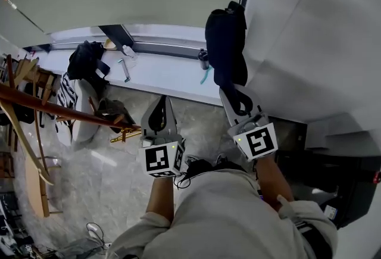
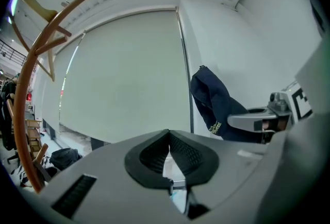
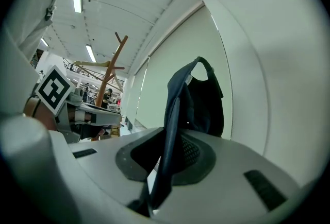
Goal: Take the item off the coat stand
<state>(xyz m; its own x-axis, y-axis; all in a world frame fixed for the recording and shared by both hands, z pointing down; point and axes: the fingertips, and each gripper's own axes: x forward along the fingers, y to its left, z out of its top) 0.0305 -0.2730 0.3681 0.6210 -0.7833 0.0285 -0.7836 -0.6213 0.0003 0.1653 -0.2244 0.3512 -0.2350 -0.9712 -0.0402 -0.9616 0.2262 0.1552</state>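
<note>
At the left, the wooden coat stand (image 1: 59,110) is leaning across the head view, and nothing of the task's thing is touching it. Beside it, the left gripper (image 1: 162,103) is pointing forward with its fingers (image 2: 188,151) pressed together on nothing. To its right, the right gripper (image 1: 235,103) is pinching the strap (image 3: 170,130) of the dark blue item (image 1: 225,43), fingers narrow around that thin band, so the item is hanging in the air well apart from the stand and close to the white wall (image 1: 309,31). The lift-off is looking done, so the job now is probably carrying it clear. That is calling for a firm pinch, since a thin strap may be slipping, and slow travel, perhaps with the free left gripper steadying the body from below
</note>
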